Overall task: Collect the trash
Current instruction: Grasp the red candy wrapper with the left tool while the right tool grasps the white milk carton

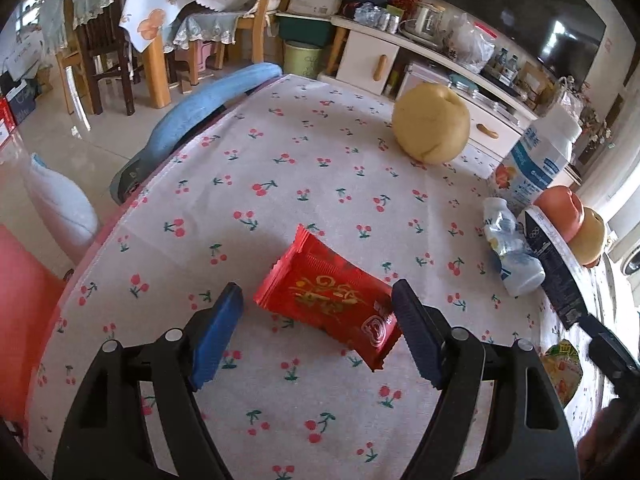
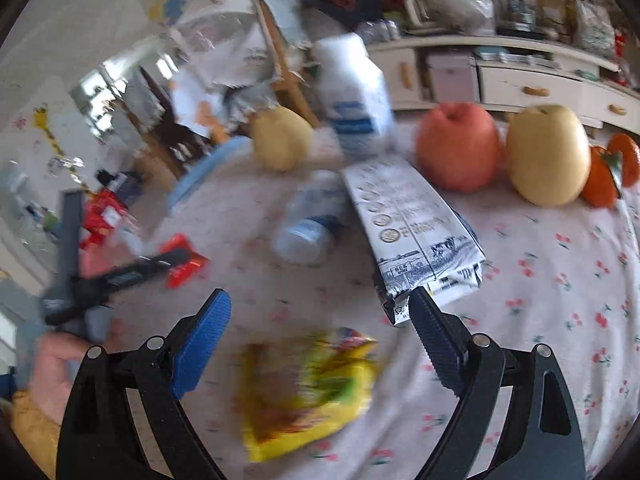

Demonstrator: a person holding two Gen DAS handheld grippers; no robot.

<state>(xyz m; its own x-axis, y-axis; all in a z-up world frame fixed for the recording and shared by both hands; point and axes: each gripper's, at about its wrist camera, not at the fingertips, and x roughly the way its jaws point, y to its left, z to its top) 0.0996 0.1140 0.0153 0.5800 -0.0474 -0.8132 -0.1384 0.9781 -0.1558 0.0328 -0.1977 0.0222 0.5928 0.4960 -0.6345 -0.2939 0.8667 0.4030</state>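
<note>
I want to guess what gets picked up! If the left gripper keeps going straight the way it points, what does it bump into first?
Most likely the red snack wrapper. It lies flat on the cherry tablecloth, right ahead of the open left gripper. How far above the cloth the gripper is, I can't tell.

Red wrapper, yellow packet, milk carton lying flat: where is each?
red wrapper (image 1: 326, 298), left wrist view, its printed middle.
yellow packet (image 2: 308, 388), right wrist view, its blurred middle.
milk carton (image 2: 412, 228), right wrist view, its top face.
</note>
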